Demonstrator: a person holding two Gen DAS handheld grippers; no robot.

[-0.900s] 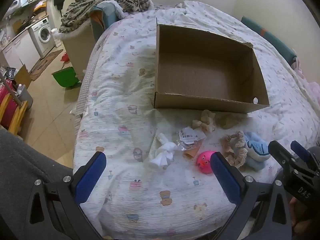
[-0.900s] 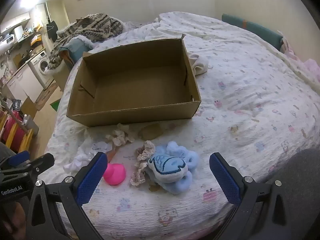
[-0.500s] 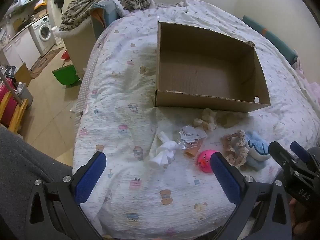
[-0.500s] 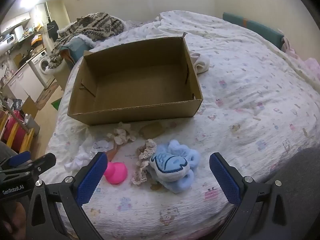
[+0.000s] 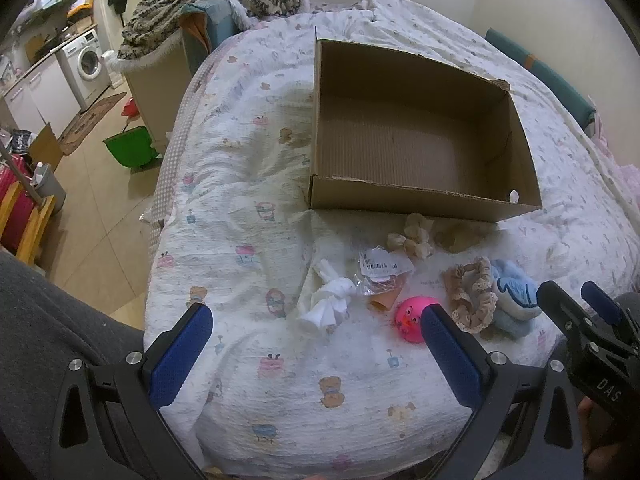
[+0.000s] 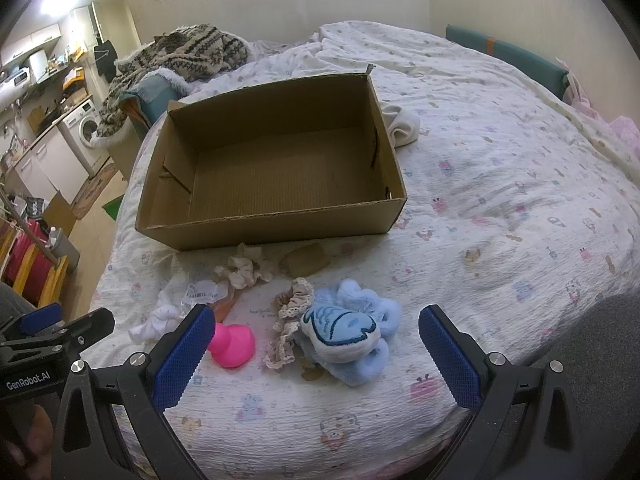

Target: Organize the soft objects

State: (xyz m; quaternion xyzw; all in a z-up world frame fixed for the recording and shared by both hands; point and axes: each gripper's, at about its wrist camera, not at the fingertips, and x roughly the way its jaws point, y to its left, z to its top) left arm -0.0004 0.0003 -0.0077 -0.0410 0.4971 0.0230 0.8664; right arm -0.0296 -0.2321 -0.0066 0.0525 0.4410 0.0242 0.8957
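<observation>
Hiding behind gripper (image 6: pixel 316 354): pink toy's (image 6: pixel 234 344) edge

It was a small home, bedroom and kitchen in one room. A bed (image 5: pixel 248 208) with a cartoon-print quilt lay ahead of the claw. Far left stood a washing machine (image 5: pixel 86 60) under a cluttered worktop (image 5: pixel 44 50).

Matt corrugated cardboard box (image 5: pixel 420 200); fluffy blue plush toy (image 6: pixel 352 336).
</observation>
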